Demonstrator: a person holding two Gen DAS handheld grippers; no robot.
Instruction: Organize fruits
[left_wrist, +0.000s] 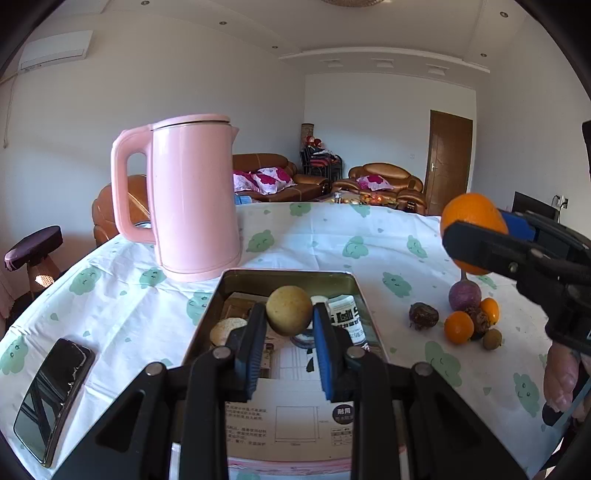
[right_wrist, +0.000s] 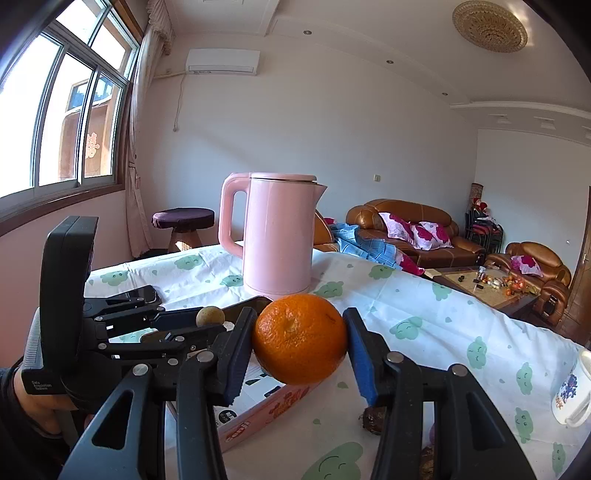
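A pink kettle (left_wrist: 192, 199) stands toward the table's far left edge, behind an open tin (left_wrist: 360, 295). The right gripper (right_wrist: 300, 341) clamps a glossy, dimpled orange (right_wrist: 300, 338) above the table; the left gripper (left_wrist: 289, 317) pinches a small tan fruit (left_wrist: 289, 310) over the tin. Loose fruits (left_wrist: 465, 314) cluster at the right.

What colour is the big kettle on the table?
The kettle is pale pink all over, handle and lid too. The left wrist view shows it best.

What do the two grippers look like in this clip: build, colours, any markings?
Both the left gripper and right gripper are black plastic scissor-link frames with silver rivets and blue ribbed pads. Small white lettering marks the left one's handle, seen from the right wrist. No cables visible.
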